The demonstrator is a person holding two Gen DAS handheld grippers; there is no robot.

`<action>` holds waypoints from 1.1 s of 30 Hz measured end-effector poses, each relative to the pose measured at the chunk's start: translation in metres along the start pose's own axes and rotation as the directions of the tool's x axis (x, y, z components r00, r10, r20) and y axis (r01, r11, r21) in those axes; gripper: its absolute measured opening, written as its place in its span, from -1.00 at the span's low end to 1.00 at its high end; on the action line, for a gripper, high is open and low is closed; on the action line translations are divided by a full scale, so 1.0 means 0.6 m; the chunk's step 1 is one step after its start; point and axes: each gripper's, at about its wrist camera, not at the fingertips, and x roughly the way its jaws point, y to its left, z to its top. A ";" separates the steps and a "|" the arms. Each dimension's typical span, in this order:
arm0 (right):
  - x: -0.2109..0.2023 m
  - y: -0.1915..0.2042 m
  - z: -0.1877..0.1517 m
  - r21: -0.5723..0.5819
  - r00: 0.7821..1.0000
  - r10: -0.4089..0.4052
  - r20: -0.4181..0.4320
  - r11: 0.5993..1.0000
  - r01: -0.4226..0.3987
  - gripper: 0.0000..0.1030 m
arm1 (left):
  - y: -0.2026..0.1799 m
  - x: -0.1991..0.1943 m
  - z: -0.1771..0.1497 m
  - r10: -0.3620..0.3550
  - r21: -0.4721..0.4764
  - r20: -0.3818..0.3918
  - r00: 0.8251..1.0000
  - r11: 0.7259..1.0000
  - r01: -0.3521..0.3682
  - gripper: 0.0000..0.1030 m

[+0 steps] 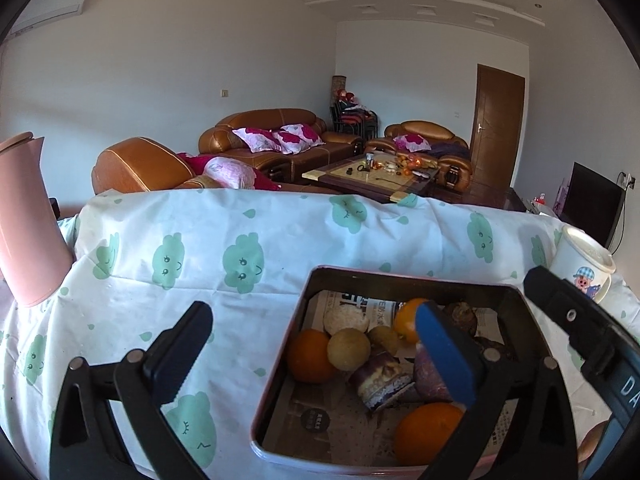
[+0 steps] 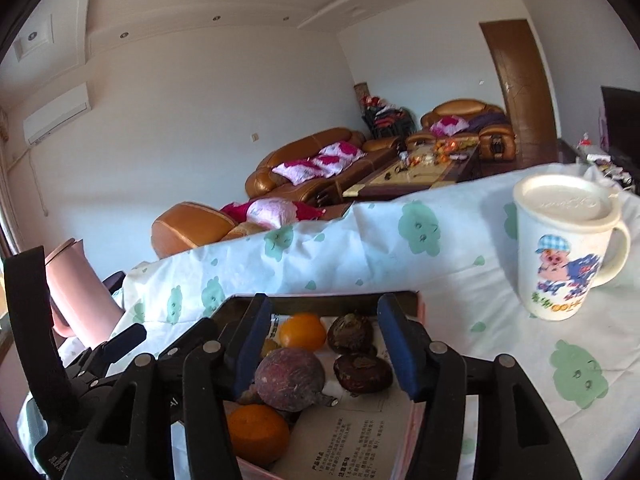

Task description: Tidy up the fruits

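Both tools hang spread over the newspaper-lined tray (image 1: 316,280) on the table (image 1: 240,216), neither gripping anything. The right tool (image 2: 326,340) has the dark purple passion fruit (image 2: 289,378) directly between its fingers, an orange (image 2: 256,432) just below it and two brown water chestnuts (image 2: 362,366) toward its right finger. The left tool (image 1: 316,340) straddles the tray's left wall, other oranges and sugarcane pieces (image 1: 382,380) inside. If that round fruit is the target, I'd close squarely across its widest part, gently, keeping clear of its neighbours.

Table under cloud-print white cloth (image 1: 280,240), bearing fruit tin (image 1: 280,392), pink jug (image 1: 28,236), lidded cartoon mug (image 2: 560,248)
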 end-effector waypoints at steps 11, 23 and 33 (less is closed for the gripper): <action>-0.051 0.020 -0.001 -0.040 0.960 -0.178 0.216 0.981 0.190 0.54 | -0.005 -0.045 -0.007 0.028 0.059 0.122 0.992 0.998 -0.035 1.00; -0.102 0.043 -0.020 -0.075 0.926 -0.228 0.301 0.962 0.262 0.55 | 0.003 -0.089 -0.024 0.027 0.069 0.167 0.986 0.997 -0.039 1.00; -0.174 0.086 -0.054 -0.150 0.884 -0.237 0.402 0.936 0.319 0.55 | 0.018 -0.134 -0.046 0.013 0.049 0.194 0.981 0.999 -0.023 1.00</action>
